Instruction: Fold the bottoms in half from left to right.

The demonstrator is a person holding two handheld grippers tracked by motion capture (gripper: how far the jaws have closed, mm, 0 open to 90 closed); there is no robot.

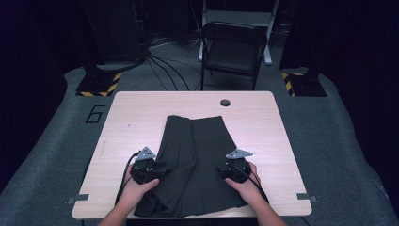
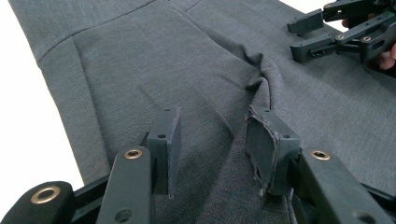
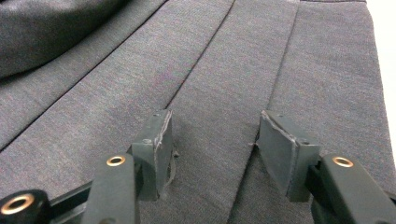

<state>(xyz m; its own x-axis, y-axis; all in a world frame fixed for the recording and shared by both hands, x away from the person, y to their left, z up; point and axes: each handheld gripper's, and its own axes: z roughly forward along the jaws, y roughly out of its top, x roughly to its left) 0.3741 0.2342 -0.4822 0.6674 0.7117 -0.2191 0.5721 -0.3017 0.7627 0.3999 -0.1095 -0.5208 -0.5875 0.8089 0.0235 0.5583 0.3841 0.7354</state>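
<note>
The dark skirt (image 1: 195,165) is lying in the middle of the surface (image 1: 131,113), its bottom edge hanging near the lower edge. The left tool (image 1: 162,172) and right tool (image 1: 221,170) are resting on its sides, jaws apart, gripping nothing. Bare surface is showing all around.

Skirt (image 1: 197,160) — dark grey, plain, perhaps faintly heathered; table (image 1: 136,113) pale wood; grippers black.
</note>
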